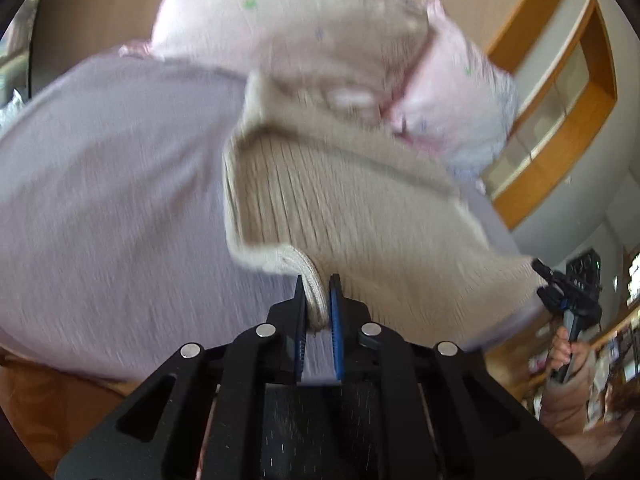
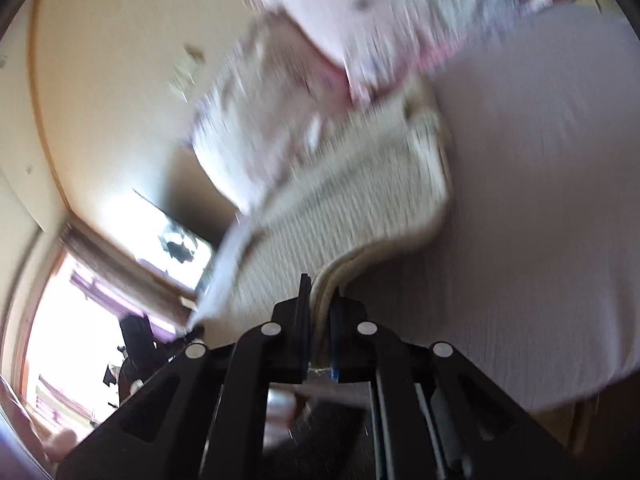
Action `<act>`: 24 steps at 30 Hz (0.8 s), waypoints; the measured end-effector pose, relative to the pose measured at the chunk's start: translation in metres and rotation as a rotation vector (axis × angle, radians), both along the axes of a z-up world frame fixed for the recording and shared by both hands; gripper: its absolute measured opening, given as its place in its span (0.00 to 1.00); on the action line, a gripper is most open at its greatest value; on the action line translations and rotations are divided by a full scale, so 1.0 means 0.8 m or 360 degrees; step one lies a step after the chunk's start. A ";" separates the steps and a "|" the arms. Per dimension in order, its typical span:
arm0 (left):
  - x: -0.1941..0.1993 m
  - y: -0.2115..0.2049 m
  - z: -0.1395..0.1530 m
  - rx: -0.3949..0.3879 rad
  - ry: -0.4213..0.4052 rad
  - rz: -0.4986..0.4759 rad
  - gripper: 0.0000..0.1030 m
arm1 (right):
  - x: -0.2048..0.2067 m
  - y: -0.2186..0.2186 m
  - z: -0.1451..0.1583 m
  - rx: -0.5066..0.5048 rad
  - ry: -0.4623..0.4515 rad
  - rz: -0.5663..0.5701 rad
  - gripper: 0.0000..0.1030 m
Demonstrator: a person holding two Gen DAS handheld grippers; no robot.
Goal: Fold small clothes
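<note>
Beige ribbed knit (image 1: 352, 200) hangs over the lilac counter (image 1: 112, 200), our left tool (image 1: 318, 300) and right tool (image 2: 320, 300) each clenched on an edge. We should keep both corners level and taut while lowering them together.

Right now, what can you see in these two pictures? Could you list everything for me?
Beige ribbed knit garment: one, beige, on the lilac cloth, one edge pinched in each hand-held gripper.
Pale pink printed garment: one, pink with small coloured specks, beyond the knit; blurred.
Lilac cloth: one, pale purple, covering the surface under the clothes.
Wooden-framed opening: one, orange-brown wood, in the wall at right of the left view.
Bright window: one, glaring white, lower left of the right view.
Left hand-held gripper: one, black with blue pads, shut on the knit's edge.
Right hand-held gripper: one, black, shut on the knit's edge.
</note>
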State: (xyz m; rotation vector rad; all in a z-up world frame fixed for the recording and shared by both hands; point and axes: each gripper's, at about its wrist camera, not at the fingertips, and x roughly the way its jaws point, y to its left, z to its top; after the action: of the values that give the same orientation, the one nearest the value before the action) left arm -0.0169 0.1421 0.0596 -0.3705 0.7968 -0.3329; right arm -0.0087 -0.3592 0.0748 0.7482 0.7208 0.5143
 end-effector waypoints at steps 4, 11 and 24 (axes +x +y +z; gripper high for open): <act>0.060 0.020 0.023 -0.0067 -0.0044 0.0103 0.09 | 0.052 -0.012 0.019 0.0135 -0.0066 -0.0071 0.07; 0.250 0.018 0.052 0.0037 -0.0051 0.0238 0.09 | 0.242 -0.028 0.008 0.0160 0.0046 -0.0298 0.07; 0.418 0.047 0.011 0.0003 0.0087 0.0564 0.28 | 0.410 -0.008 -0.084 -0.0080 0.0415 -0.0614 0.46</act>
State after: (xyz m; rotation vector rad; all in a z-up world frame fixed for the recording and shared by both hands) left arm 0.3173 0.1798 0.0686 -0.5116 0.7681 0.0096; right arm 0.3194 -0.3659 0.0074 0.8915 0.8031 0.0471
